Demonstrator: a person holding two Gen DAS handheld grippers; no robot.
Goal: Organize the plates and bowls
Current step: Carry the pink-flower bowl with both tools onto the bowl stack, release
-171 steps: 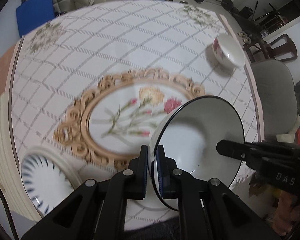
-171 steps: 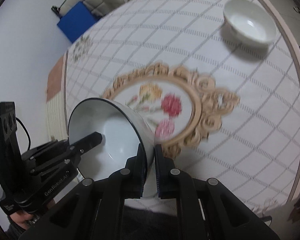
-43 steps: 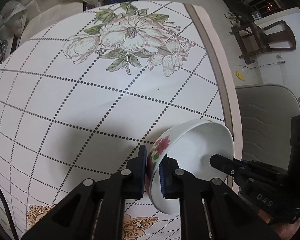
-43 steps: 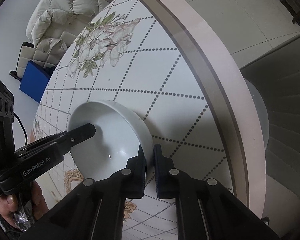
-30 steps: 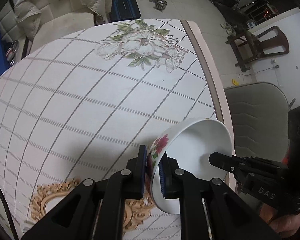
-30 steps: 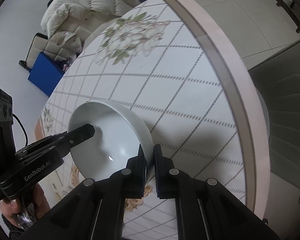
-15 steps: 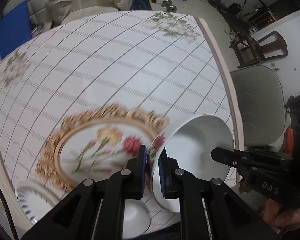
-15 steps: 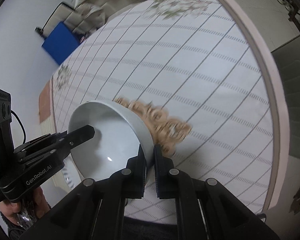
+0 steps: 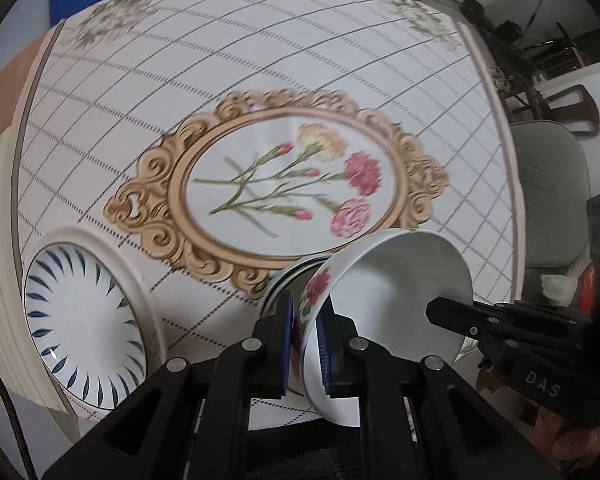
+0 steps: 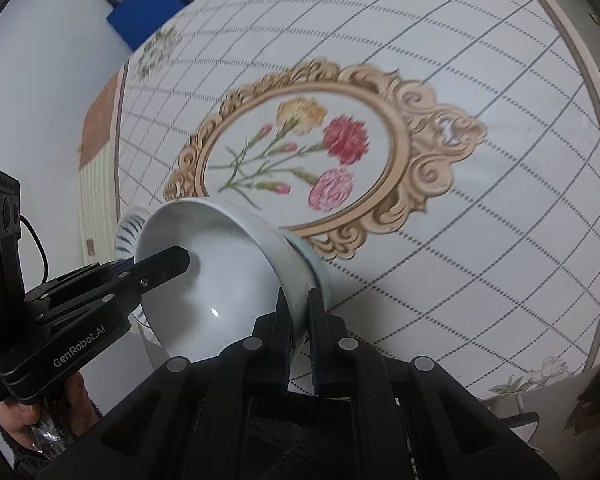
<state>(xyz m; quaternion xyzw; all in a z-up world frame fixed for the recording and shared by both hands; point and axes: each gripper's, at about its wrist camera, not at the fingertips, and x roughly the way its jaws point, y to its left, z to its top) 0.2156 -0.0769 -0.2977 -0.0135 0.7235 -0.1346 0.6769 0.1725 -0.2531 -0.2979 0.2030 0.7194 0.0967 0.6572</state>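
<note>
A white bowl with red flowers on its outside [image 9: 392, 296] hangs tilted between both grippers near the table's front edge. My left gripper [image 9: 305, 322] is shut on its left rim. My right gripper [image 10: 298, 314] is shut on its right rim; the bowl's white inside also shows in the right wrist view [image 10: 212, 280]. Just under and behind it sits a dark-rimmed bowl [image 9: 288, 276], mostly hidden. A blue-striped white plate [image 9: 80, 316] lies at the front left of the table; a sliver of it shows in the right wrist view [image 10: 130, 228].
The round table [image 9: 260, 60] has a grid cloth with a gold-framed flower picture [image 9: 280, 188] in the middle. A grey chair [image 9: 552, 196] stands to the right, and a blue mat [image 10: 148, 4] lies on the floor beyond.
Both grippers have carried the flowered bowl from the far right edge of the table back to the front. It now hangs just over the dark-rimmed bowl, which was set down earlier.
</note>
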